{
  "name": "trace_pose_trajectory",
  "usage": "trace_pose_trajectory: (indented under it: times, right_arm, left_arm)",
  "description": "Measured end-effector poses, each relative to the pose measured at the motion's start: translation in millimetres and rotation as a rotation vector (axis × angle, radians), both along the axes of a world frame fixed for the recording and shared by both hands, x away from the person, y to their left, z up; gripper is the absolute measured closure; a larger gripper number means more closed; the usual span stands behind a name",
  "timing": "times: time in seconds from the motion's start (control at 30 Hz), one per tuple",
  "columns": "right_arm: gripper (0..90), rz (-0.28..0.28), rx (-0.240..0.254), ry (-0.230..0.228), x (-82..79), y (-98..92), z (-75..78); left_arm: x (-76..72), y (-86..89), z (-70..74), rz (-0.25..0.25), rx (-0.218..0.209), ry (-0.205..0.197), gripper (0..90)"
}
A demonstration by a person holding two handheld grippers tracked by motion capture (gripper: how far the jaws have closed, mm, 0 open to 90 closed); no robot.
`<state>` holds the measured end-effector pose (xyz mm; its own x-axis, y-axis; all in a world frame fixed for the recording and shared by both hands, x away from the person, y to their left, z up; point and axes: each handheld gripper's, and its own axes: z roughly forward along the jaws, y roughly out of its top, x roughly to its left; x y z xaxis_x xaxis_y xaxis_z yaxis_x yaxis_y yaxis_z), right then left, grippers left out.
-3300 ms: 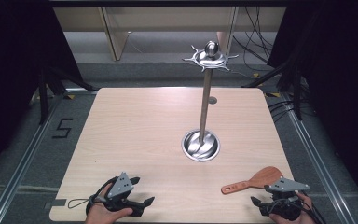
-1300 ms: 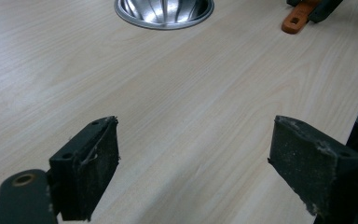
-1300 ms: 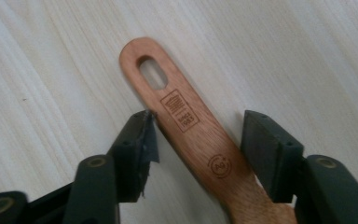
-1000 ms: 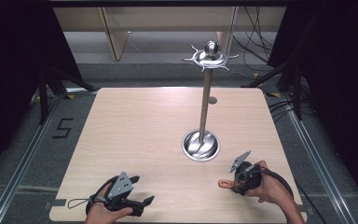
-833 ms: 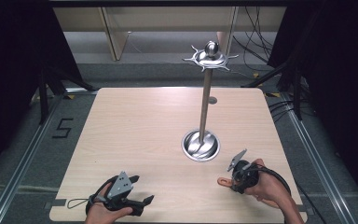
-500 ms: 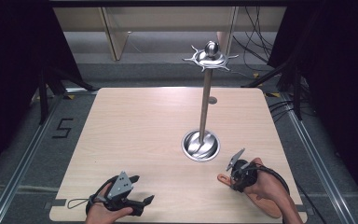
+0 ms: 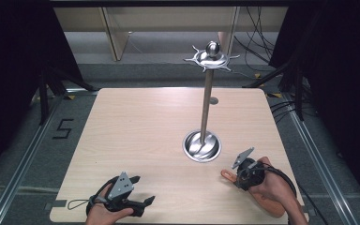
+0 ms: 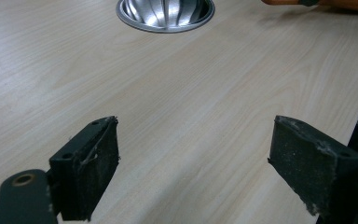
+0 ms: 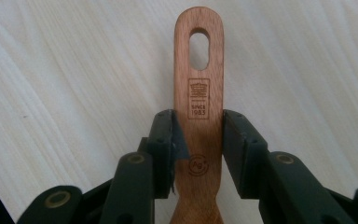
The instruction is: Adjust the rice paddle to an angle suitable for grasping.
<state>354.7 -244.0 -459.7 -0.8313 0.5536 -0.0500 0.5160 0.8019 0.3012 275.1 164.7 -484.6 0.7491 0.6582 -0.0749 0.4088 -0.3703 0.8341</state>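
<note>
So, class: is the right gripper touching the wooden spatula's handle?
Touching. In the right gripper view, the right gripper has both jaws pressed against the sides of the wooden spatula's handle, with no gap on either side.

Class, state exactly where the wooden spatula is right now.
In the high view the wooden spatula lies at the table's near right corner, its handle clamped by the right gripper, just right of the metal stand's base.

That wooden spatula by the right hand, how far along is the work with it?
Early days. Done: the right tool has closed its jaws on either side of the wooden spatula handle. In hand: that grip, with the spatula apparently lying on the table. Left: lifting it, perhaps to hang by its hole on the metal stand, though that is a guess. The left tool is open over bare wood.
</note>
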Motion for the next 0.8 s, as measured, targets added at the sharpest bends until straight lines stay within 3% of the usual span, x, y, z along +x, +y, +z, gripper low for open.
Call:
trace_pose_trajectory:
  times: [0.43,0.67,0.77,0.8]
  right_arm:
    - [66.3,-0.027,0.033,-0.07,-7.1,-7.2,16.7]
    - [67.1,-0.041,0.081,-0.17,-18.4,-12.0,39.0]
    - [67.1,-0.045,0.082,-0.189,-19.9,-13.3,44.3]
    - [67.1,-0.054,0.098,-0.22,-23.7,-13.6,49.7]
  left_arm:
    - [0.6,0.9,0.5,-0.016,0.019,-0.029,15.0]
    - [0.9,0.9,1.1,-0.016,0.021,-0.027,15.0]
    - [0.9,1.0,1.1,-0.016,0.022,-0.026,15.0]
    - [0.7,0.6,0.3,-0.02,0.015,-0.029,15.0]
